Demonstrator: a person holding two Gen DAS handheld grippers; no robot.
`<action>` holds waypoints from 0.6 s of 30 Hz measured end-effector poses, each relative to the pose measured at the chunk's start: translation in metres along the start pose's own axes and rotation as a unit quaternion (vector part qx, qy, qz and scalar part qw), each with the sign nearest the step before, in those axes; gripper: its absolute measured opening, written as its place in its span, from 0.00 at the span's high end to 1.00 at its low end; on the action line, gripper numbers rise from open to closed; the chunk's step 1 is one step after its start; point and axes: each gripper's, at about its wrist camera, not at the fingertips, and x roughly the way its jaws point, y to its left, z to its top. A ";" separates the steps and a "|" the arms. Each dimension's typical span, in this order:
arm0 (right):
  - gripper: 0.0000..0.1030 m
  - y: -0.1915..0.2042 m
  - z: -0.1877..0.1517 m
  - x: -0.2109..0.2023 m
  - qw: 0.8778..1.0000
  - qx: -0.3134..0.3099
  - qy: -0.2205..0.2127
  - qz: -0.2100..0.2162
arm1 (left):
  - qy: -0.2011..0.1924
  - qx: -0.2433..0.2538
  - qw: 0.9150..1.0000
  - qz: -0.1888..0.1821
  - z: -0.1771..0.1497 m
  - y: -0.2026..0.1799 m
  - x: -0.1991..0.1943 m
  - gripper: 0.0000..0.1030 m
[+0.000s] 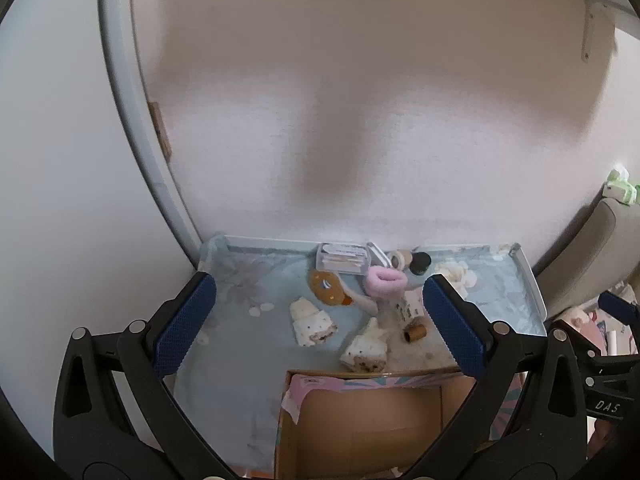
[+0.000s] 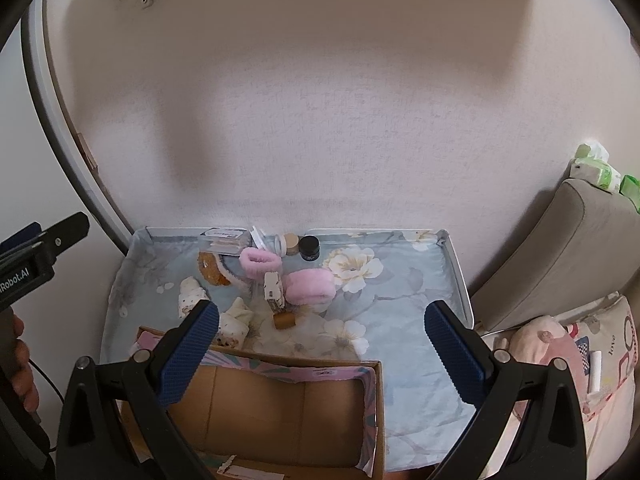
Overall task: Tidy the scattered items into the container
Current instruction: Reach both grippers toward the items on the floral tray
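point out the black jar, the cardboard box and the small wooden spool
black jar (image 2: 309, 248), right wrist view, on its front side.
cardboard box (image 2: 280, 412), right wrist view, on its inner wall.
wooden spool (image 1: 415, 333), left wrist view, on its side.

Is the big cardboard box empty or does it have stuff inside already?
Mostly empty: the cardboard box shows bare brown floor; only something small lies at its near edge.

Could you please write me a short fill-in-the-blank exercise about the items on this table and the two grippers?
1. The cardboard box at the near edge of the table holds ____ of the scattered items so far.
2. The small jar by the wall has a ____ colour.
3. The jaws of the left gripper and the right gripper both stand ____.
4. The two fluffy bands are ____ in colour.

Missing words: none; black; open; pink
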 end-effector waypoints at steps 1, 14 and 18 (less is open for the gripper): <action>0.01 0.000 0.000 0.000 1.000 -0.001 0.000 0.000 | 0.000 0.003 1.000 0.002 0.000 -0.001 0.000 0.00; 0.01 0.000 -0.001 0.002 1.000 -0.008 0.003 0.000 | 0.020 0.019 1.000 -0.012 0.002 -0.001 0.013 0.00; 0.01 -0.001 0.000 0.007 1.000 -0.007 0.010 0.005 | 0.035 0.019 0.999 -0.011 0.004 0.001 0.022 0.00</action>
